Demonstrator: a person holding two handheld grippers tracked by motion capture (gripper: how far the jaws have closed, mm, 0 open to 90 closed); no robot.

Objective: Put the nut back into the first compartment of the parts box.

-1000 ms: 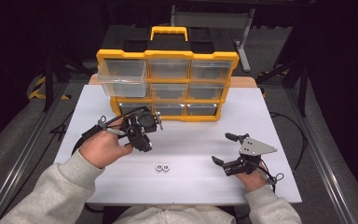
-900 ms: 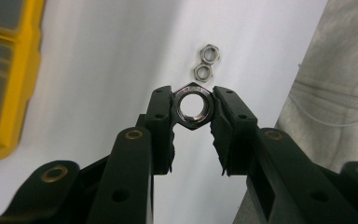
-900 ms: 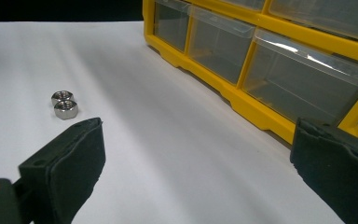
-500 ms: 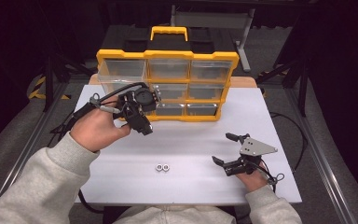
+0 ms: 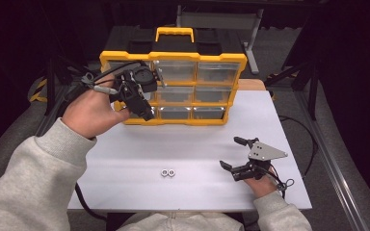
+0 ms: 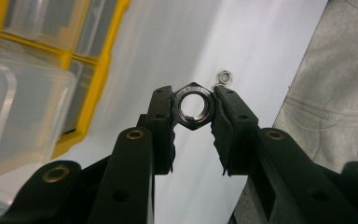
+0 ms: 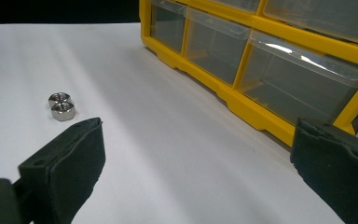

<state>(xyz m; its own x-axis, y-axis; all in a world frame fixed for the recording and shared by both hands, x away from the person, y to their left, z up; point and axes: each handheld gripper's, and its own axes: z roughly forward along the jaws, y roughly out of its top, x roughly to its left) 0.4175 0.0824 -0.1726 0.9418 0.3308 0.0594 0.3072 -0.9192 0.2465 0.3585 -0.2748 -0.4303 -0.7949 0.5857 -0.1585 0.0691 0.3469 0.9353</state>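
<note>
Shiny silver metal shows between the black fingers of the left gripper (image 6: 194, 108): it is a big six-sided nut (image 6: 195, 106) with a round hole in it. The two fingers (image 6: 161, 122) press on it from both sides and hold it tight. In the high view the left gripper (image 5: 147, 114) is up in the air in front of the yellow drawer box (image 5: 173, 57), near the box's left side. The person's left hand (image 5: 89, 111) is wrapped around it, and a grey sleeve (image 5: 26, 180) comes in from the bottom corner.

The yellow drawer box stands at the back of the white table (image 5: 192, 144). It has rows of see-through drawers (image 5: 215, 72) and a yellow handle (image 5: 174, 32) on top.

Two small nuts (image 5: 167, 173) lie on the table near its front edge. They touch each other, side by side. In the right gripper view the same two small nuts (image 7: 61, 106) sit a little way off to the left of the fingers.

The right gripper (image 5: 234, 159) rests low on the table at the right side, well apart from the small nuts. Its fingers (image 7: 70, 163) stand wide apart and nothing is between them.
</note>
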